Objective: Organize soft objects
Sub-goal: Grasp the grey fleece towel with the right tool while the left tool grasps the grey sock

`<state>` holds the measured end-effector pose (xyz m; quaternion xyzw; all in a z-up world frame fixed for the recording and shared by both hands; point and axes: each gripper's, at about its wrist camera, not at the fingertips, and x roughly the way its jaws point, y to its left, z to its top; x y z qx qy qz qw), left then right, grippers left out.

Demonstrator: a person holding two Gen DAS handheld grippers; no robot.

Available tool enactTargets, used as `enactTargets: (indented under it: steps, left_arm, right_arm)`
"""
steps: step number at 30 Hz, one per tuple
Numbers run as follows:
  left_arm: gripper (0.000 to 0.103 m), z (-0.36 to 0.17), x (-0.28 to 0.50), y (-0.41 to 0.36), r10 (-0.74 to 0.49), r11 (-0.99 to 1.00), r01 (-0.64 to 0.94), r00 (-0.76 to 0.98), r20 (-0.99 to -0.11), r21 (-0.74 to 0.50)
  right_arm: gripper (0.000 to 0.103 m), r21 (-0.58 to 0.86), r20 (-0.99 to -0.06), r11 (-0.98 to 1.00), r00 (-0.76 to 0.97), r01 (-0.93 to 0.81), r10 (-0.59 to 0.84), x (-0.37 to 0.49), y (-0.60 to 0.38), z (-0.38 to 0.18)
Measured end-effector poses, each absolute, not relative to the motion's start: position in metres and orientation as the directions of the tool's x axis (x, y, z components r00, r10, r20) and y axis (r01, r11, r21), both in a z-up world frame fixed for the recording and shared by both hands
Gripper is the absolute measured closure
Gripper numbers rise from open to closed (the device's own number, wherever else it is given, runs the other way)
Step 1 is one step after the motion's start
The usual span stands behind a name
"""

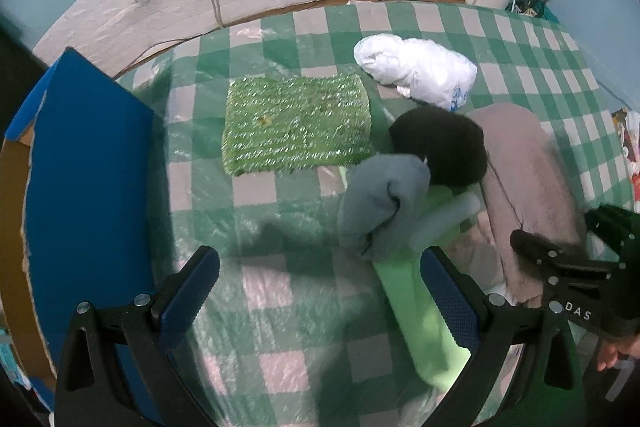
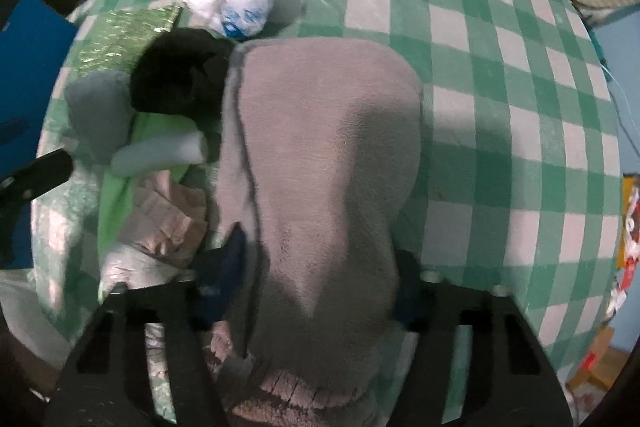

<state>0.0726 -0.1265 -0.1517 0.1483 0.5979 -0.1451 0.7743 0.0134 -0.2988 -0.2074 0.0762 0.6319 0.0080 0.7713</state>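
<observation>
Two grippers, right gripper clamping taupe fleece, left gripper spread nearby

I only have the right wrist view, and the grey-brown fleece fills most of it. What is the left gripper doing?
Observer: The left gripper is open, hovering over the checked cloth, holding nothing.
Operator: Anything to its left?
Observer: A blue box flap stands there, tilted.
Operator: And the right gripper from outside?
Observer: The left wrist view shows only part of the right gripper, against the grey-brown fleece; its grip is hidden there.
</observation>
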Motion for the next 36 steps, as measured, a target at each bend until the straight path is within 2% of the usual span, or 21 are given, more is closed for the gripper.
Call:
enactTargets:
  steps: [1, 4, 13, 16, 18, 19, 21, 24, 36]
  left_arm:
    - [0.002, -0.152, 0.075, -0.128, -0.052, 0.915, 0.4, 0.243, -0.969, 0.051]
    - [0.002, -0.154, 0.082, -0.134, -0.061, 0.915, 0.4, 0.247, -0.967, 0.044]
    - [0.003, -0.163, 0.092, -0.155, -0.064, 0.901, 0.429, 0.262, -0.963, 0.057]
    - [0.023, -0.163, 0.091, -0.156, -0.081, 0.9, 0.432, 0.272, -0.959, 0.047]
    - [0.041, -0.165, 0.092, -0.155, -0.075, 0.902, 0.429, 0.269, -0.96, 0.05]
    - [0.044, -0.166, 0.09, -0.156, -0.073, 0.904, 0.426, 0.263, -0.962, 0.048]
    - [0.062, -0.167, 0.091, -0.153, -0.096, 0.909, 0.417, 0.243, -0.965, 0.015]
    - [0.074, -0.166, 0.09, -0.149, -0.118, 0.917, 0.399, 0.238, -0.964, -0.014]
    - [0.077, -0.136, 0.074, -0.13, -0.122, 0.919, 0.395, 0.288, -0.95, 0.002]
  right_arm:
    - [0.063, 0.141, -0.971, 0.987, 0.208, 0.079, 0.122, 0.015, -0.3, -0.206]
    - [0.072, 0.114, -0.967, 0.991, 0.236, 0.064, 0.096, 0.017, -0.303, -0.197]
    - [0.073, 0.119, -0.958, 0.989, 0.272, 0.092, 0.09, 0.017, -0.318, -0.186]
    - [0.073, 0.133, -0.956, 0.986, 0.277, 0.105, 0.1, 0.022, -0.325, -0.185]
    - [0.073, 0.14, -0.954, 0.984, 0.281, 0.11, 0.104, 0.02, -0.322, -0.186]
    - [0.073, 0.142, -0.953, 0.984, 0.283, 0.111, 0.105, 0.02, -0.322, -0.185]
    - [0.073, 0.146, -0.951, 0.983, 0.289, 0.112, 0.108, 0.018, -0.319, -0.185]
    - [0.073, 0.149, -0.948, 0.982, 0.3, 0.113, 0.11, 0.015, -0.322, -0.181]
    - [0.073, 0.152, -0.927, 0.982, 0.36, 0.111, 0.103, 0.004, -0.328, -0.148]
